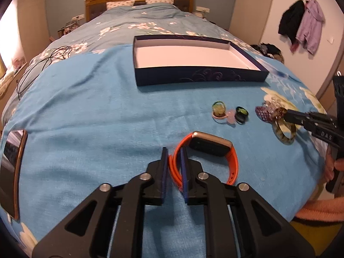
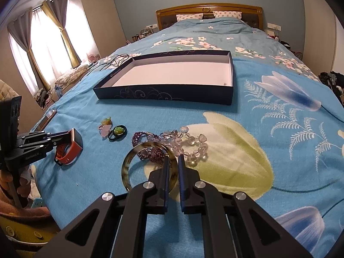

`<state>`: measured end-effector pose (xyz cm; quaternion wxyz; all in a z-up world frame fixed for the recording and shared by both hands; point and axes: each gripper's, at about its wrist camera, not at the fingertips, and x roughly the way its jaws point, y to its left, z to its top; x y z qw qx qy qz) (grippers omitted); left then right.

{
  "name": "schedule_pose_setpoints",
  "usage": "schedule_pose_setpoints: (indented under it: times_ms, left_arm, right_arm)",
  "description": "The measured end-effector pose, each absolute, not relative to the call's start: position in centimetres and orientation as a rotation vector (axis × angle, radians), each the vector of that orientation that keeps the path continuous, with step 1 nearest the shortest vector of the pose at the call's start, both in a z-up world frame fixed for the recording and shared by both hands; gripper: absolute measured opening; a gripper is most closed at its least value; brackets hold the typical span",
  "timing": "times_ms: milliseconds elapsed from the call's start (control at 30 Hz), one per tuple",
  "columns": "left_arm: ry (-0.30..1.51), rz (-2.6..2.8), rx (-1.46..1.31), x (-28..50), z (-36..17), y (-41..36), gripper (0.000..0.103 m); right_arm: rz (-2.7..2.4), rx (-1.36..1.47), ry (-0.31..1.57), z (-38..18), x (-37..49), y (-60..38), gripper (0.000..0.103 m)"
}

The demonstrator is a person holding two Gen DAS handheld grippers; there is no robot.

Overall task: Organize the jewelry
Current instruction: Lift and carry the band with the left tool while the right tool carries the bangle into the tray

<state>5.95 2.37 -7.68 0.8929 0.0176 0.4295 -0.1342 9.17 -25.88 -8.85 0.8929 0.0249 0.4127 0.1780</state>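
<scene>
Left gripper pinches the doubled orange strap of the watch; the watch body lies just past the right finger, on the blue blanket. Right gripper is pressed onto the rim of the mottled bangle, whose ring spreads left of the fingers. Risks: the strap is gripped off-centre, so the heavy case could swing and slip on lifting; the bangle overlies the purple beaded bracelet and touches the clear bead bracelet, so 1 lift may drag either. The empty box sits well beyond both fingertips. Hard to make out: 2 small pieces, probably rings, and the bangle's near rim, hidden behind the fingers.
</scene>
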Motion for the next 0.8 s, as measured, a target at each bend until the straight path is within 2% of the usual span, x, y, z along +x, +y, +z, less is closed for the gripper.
schedule_pose_setpoints:
  times_ms: [33, 100, 133, 233, 300, 800]
  left_arm:
    - [0.887, -0.285, 0.053, 6.0, -7.6, 2.3, 0.019]
    - [0.887, -0.294, 0.083, 6.2, -7.7, 2.2, 0.033]
    - [0.894, -0.309, 0.099, 6.4, -7.8, 2.1, 0.033]
    - [0.899, -0.322, 0.131, 7.0, -8.1, 1.9, 0.025]
    - [0.897, -0.338, 0.131, 7.0, -8.1, 1.8, 0.011]
    - [0.810, -0.348, -0.085, 10.0, -4.2, 4.3, 0.009]
  right_arm:
    - [0.370, 0.053, 0.862, -8.9, 9.2, -25.8, 0.006]
    - [0.377, 0.051, 0.875, -9.1, 9.3, -25.7, 0.008]
    - [0.380, 0.039, 0.885, -9.2, 9.4, -25.6, 0.009]
    - [0.379, 0.031, 0.886, -9.3, 9.2, -25.4, 0.009]
    - [0.374, 0.041, 0.878, -9.2, 9.2, -25.6, 0.006]
    - [0.406, 0.080, 0.744, -4.4, 12.4, -26.5, 0.006]
